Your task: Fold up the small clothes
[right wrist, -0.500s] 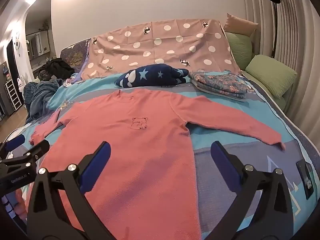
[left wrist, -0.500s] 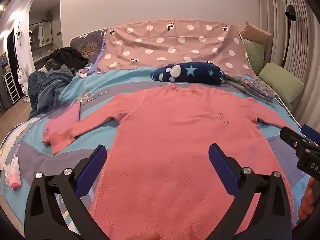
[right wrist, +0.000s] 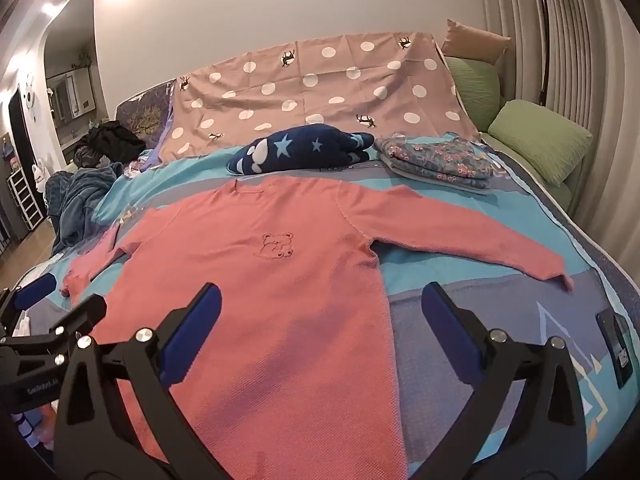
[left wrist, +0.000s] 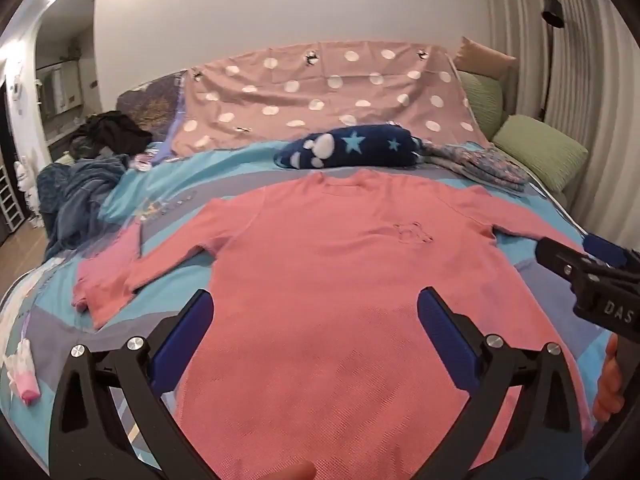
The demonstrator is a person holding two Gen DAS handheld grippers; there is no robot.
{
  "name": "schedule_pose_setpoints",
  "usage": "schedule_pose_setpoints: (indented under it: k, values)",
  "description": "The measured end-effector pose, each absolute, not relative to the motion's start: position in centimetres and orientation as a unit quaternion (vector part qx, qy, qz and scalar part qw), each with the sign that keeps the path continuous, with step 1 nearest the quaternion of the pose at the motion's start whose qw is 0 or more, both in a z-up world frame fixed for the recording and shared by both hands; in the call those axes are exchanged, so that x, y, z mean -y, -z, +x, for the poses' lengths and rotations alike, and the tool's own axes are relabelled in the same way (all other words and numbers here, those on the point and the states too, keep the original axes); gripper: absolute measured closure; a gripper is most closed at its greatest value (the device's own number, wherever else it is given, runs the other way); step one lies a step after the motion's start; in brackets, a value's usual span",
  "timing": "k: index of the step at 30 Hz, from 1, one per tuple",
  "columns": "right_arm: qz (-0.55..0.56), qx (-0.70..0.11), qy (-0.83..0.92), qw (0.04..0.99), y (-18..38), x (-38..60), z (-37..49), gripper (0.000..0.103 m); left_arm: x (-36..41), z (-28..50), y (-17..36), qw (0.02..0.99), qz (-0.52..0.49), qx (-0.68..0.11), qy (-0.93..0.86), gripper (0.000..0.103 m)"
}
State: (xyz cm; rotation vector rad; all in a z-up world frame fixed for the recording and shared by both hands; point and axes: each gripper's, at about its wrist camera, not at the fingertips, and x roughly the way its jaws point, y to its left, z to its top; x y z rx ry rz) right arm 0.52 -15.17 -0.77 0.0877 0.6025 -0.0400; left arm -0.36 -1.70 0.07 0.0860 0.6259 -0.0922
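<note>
The left gripper (left wrist: pixel 314 330) and the right gripper (right wrist: pixel 320 322) are both held wide open over the bed, and nothing is gripped by either. The pink top (right wrist: pixel 256 280) is laid flat on the blue bedspread (right wrist: pixel 460 264) below them, with both sleeves spread out. Behind its collar, a dark blue star blanket (right wrist: pixel 296 152) and folded flowery clothes (right wrist: pixel 440 162) can be seen.

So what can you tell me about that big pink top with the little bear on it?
The pink top lies flat and face up on the bed cover, neck toward the pillows and both long sleeves spread out sideways. It looks like a soft, waffly knit with a round neck, and a small bear outline is stitched on the chest. It is not folded yet. Only the bed touches it: both grippers hover open above its lower part, holding nothing.
</note>
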Motion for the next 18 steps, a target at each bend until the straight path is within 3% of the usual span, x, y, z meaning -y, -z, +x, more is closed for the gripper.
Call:
schedule_pose_setpoints:
  k: [18]
  values:
    - [0.021,-0.298,0.016,0.954,0.7,13.9,0.4,0.002,1.3,-0.5,-0.1,0.945,0.013,-0.32,0.069,0.001]
